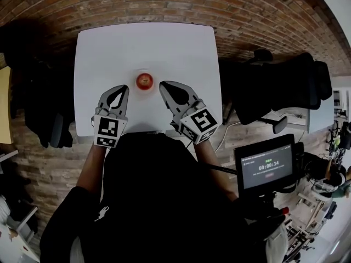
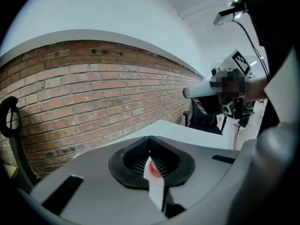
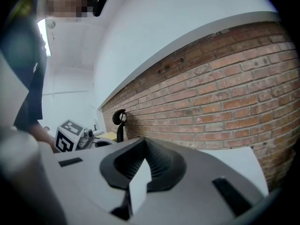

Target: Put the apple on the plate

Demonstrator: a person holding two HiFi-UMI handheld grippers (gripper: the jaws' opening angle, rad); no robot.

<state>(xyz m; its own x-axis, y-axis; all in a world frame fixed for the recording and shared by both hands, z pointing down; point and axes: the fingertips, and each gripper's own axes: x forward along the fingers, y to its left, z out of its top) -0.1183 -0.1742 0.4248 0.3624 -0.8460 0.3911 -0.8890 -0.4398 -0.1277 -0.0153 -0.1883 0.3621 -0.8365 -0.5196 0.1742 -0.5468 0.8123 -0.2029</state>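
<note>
Head view: the apple (image 1: 144,81) lies on the white table (image 1: 181,43) between my left gripper (image 1: 123,90) and right gripper (image 1: 164,85), touched by neither. I see no plate, though a white one could be lost against the tabletop. Left gripper view: my jaws are pressed together, with the apple's red showing beyond them. Right gripper view: jaws together on nothing.

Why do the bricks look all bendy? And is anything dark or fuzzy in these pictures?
Head view: the wide lens bows the red-brown brick wall and the edges of the white square table; the small red apple looks sharp; the corners go dark. Left gripper view: the brick rows arch like a hill, with a black rim round the picture. Right gripper view: the bricks slant and curve, with dark edges again.
</note>
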